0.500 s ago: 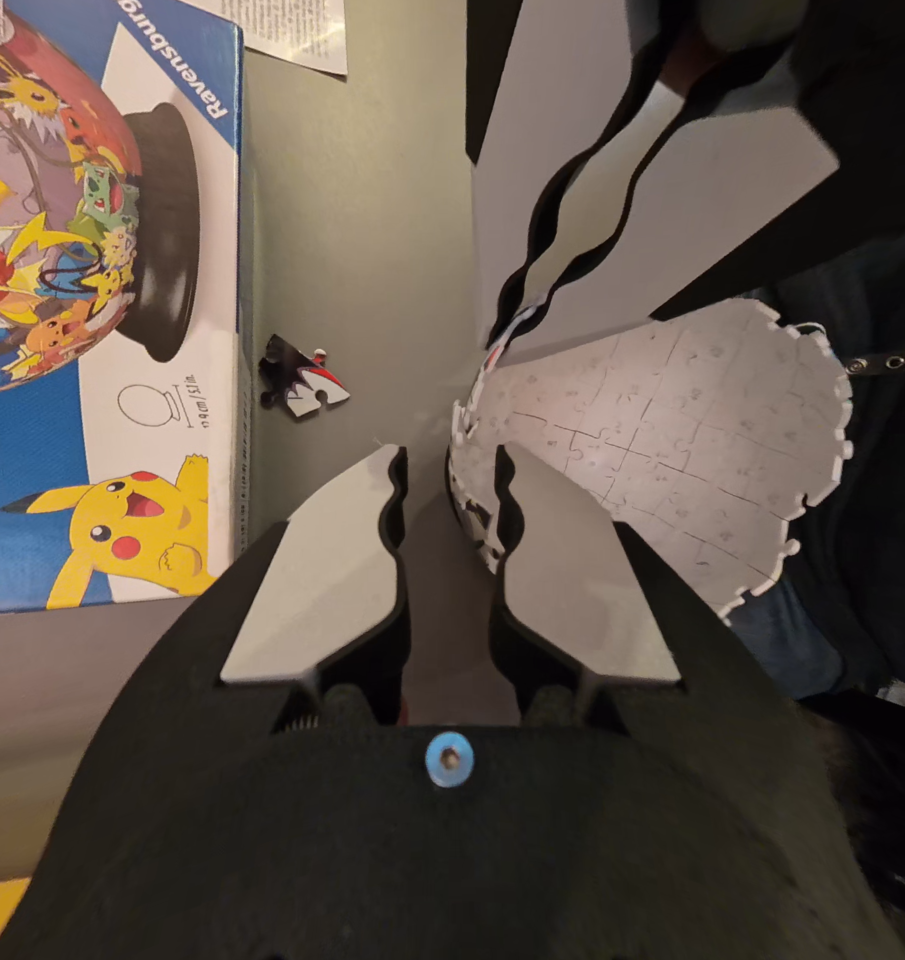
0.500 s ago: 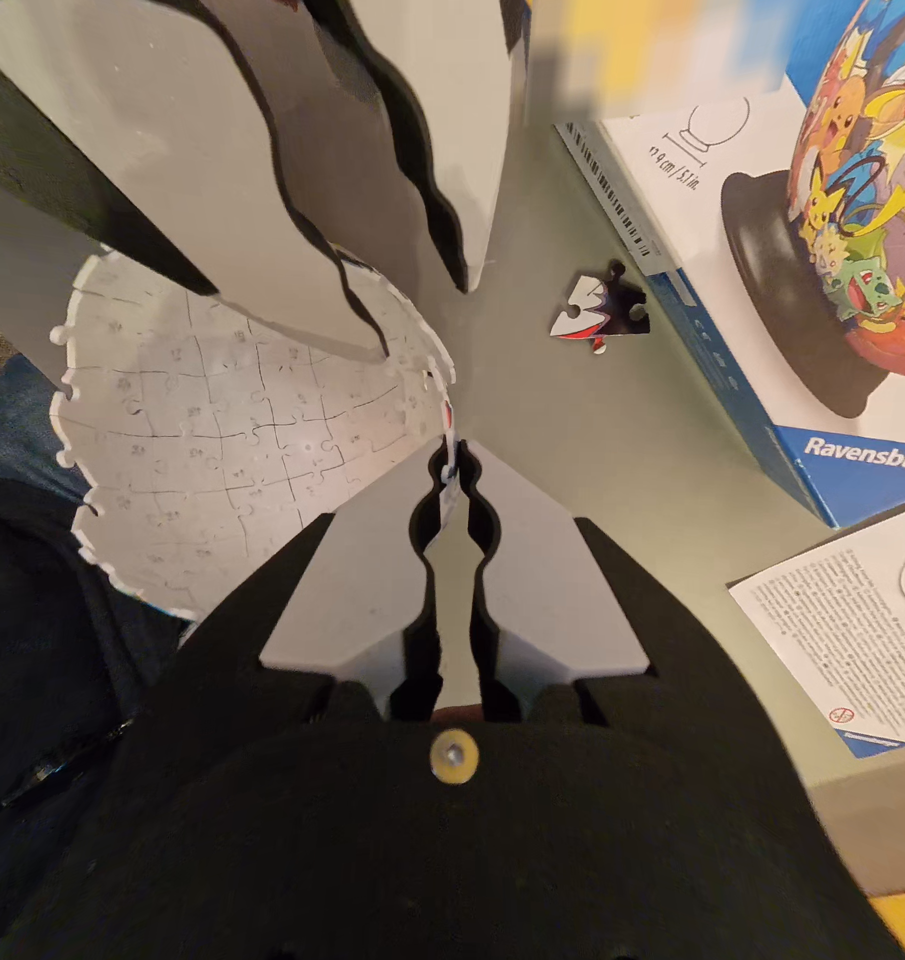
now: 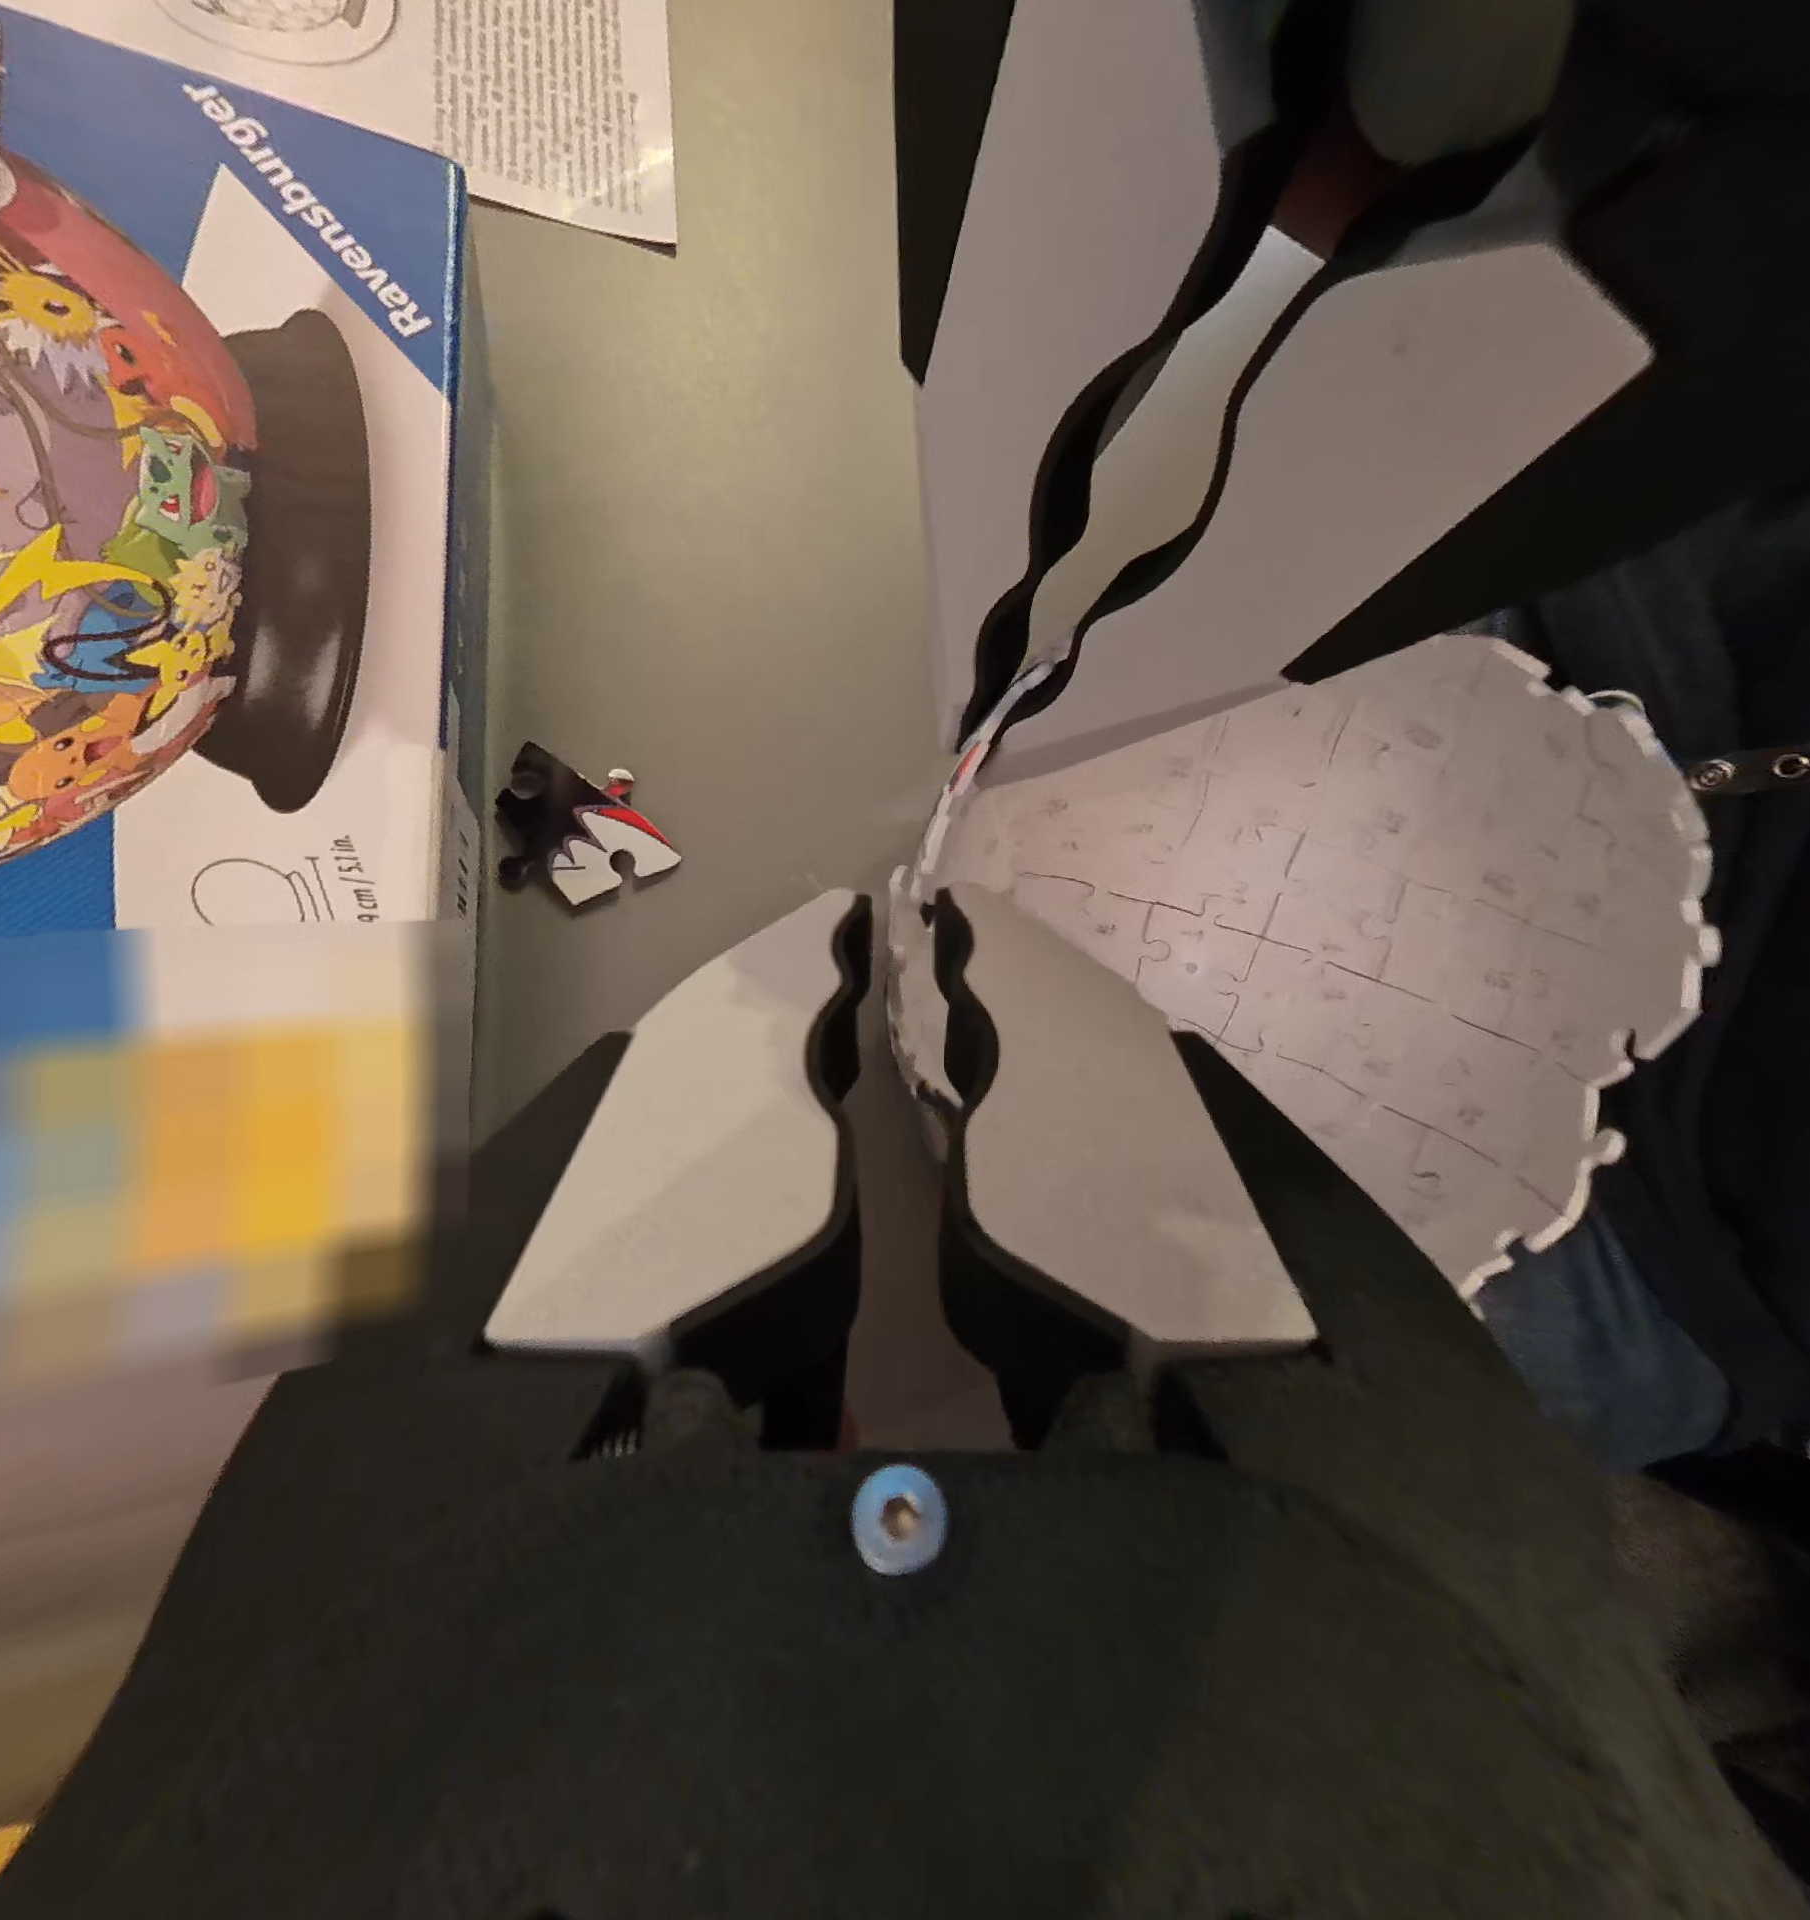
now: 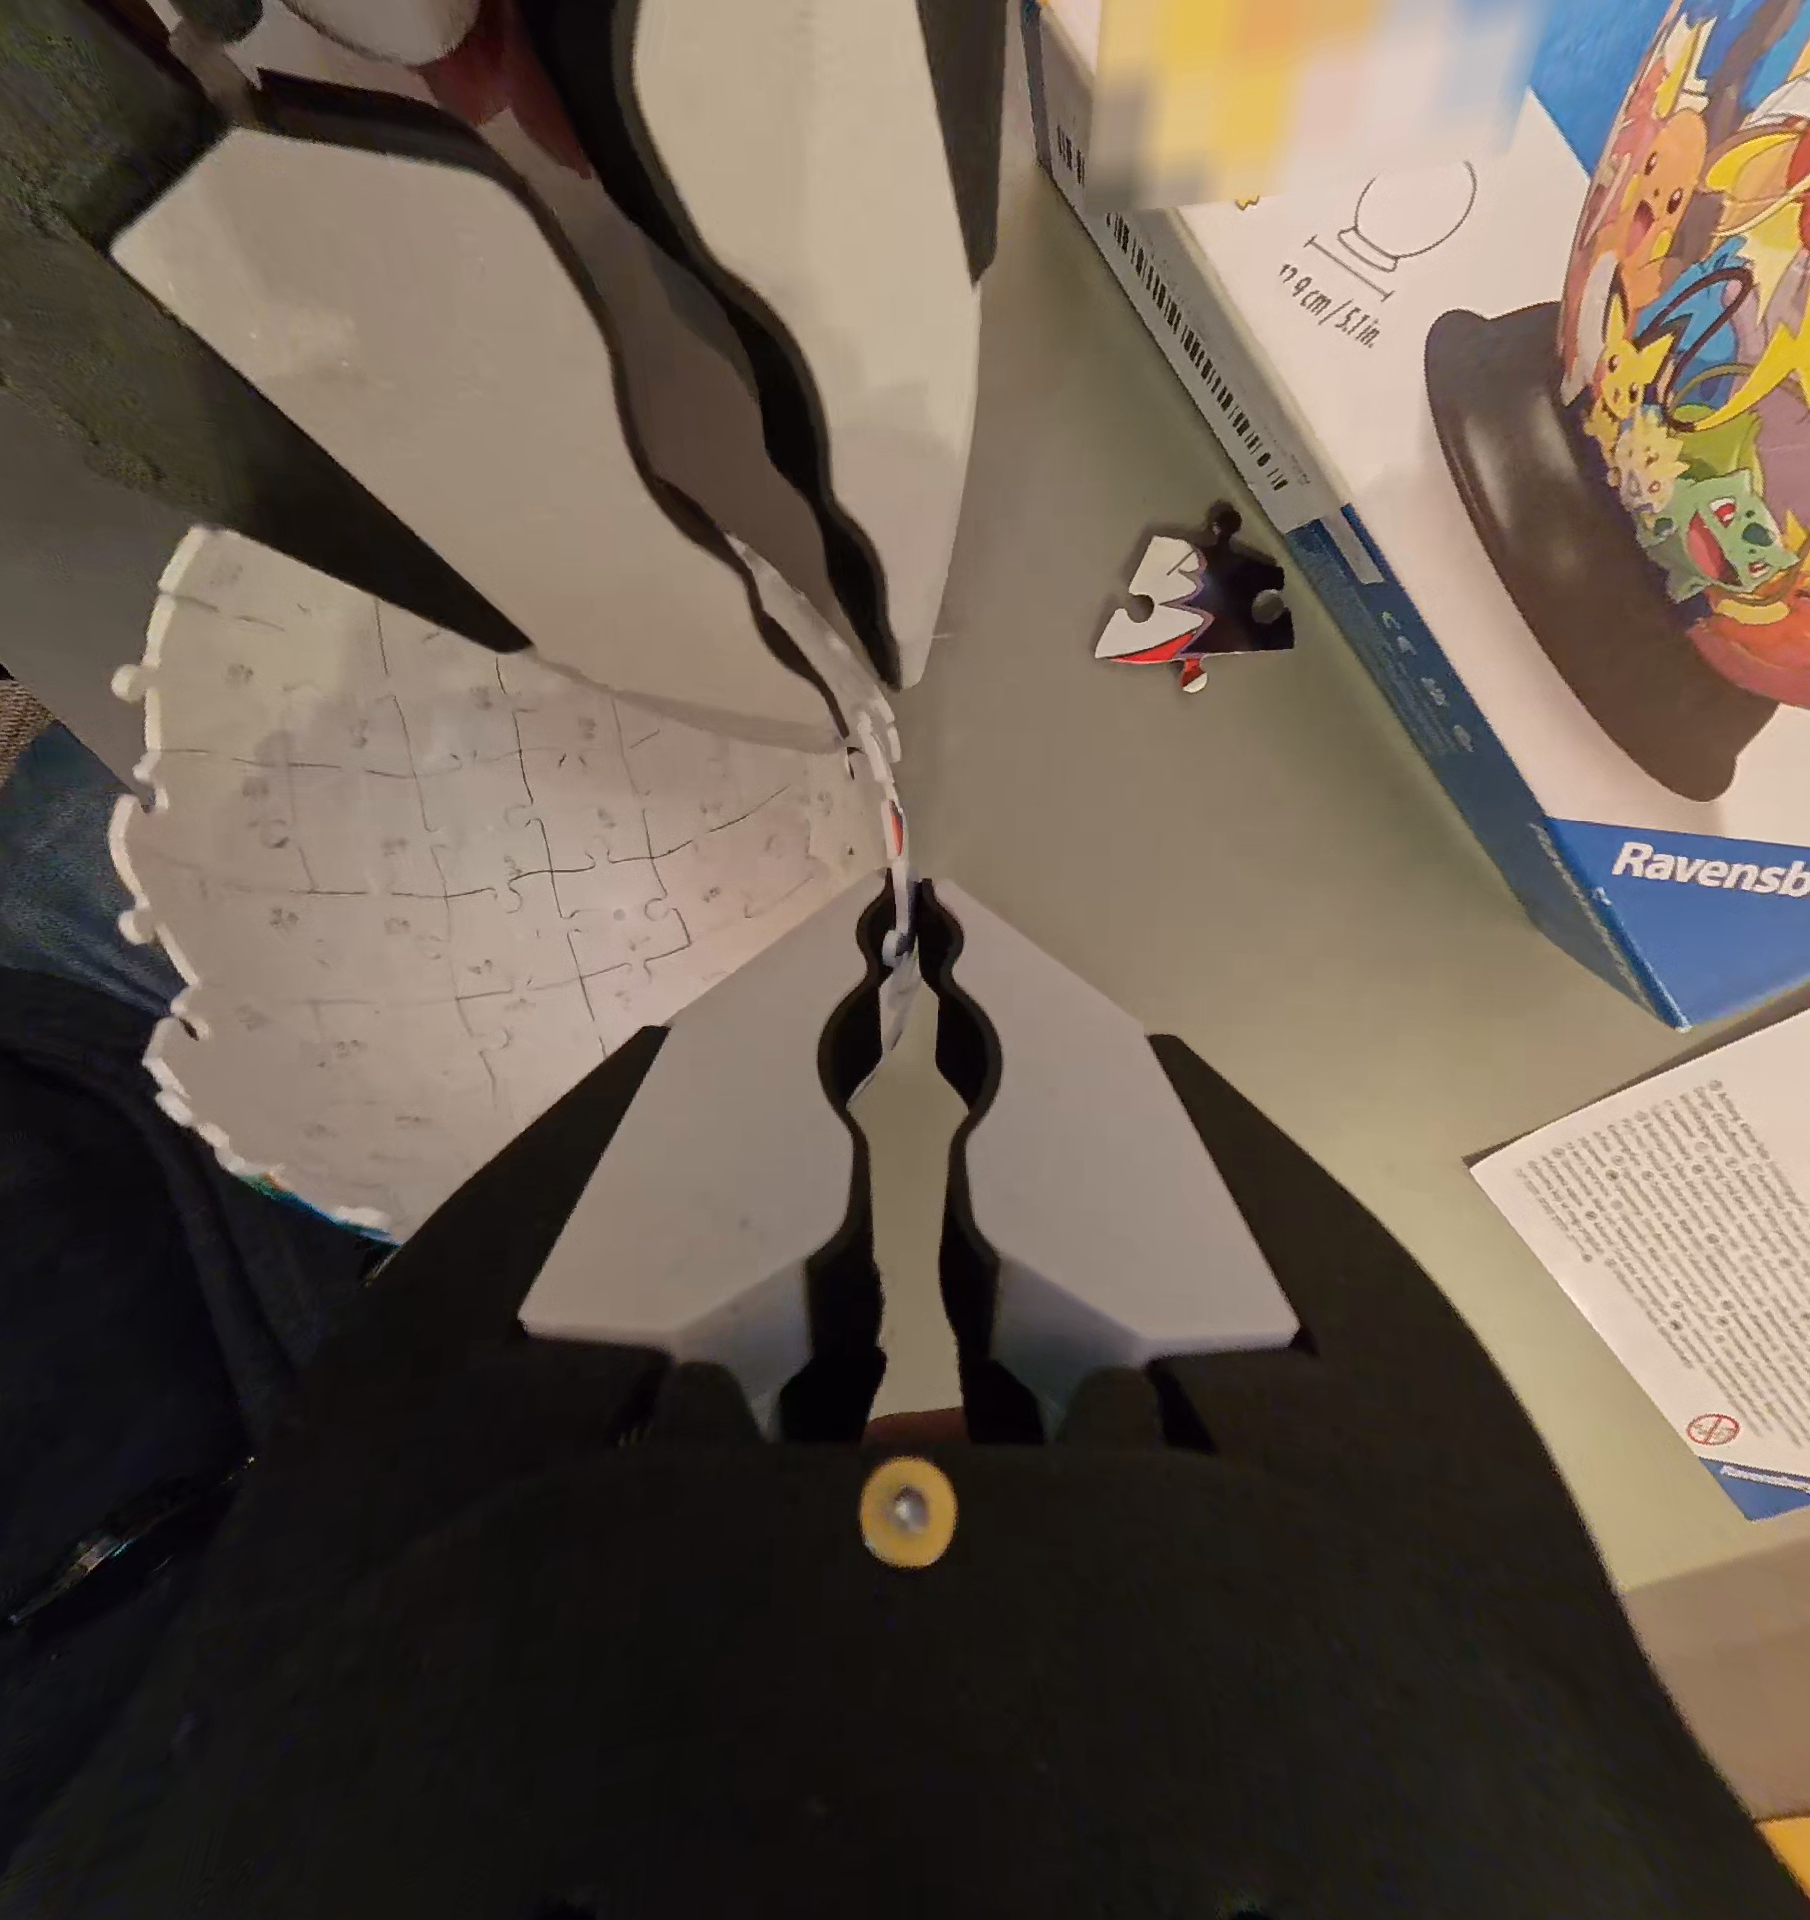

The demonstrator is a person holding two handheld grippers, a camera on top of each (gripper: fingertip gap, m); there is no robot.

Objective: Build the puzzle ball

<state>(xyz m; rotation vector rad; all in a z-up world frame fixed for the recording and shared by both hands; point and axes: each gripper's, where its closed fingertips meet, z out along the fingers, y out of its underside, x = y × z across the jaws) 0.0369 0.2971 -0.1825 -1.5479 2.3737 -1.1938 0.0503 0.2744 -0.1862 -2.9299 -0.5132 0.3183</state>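
Blue box (image 4: 1452, 727) on the table (image 4: 1088, 935): white brand lettering on its blue band, and a size marking w/ units beside a small outline drawing of a ball on a stand. Barcode (image 4: 1192, 353) w/ tiny digits along the box's side wall, too small to read. Leaflet (image 4: 1659, 1247) by the box: dense small print, unreadable, plus a red round prohibition sign (image 4: 1711, 1429) near its corner. Puzzle shell (image 4: 413, 883): faint grey marks, prob. numbers, on each piece's white back; illegible.

Right tongs (image 4: 906, 914) pinched nearly closed; left tongs (image 3: 901, 914) slightly parted, tips facing them.
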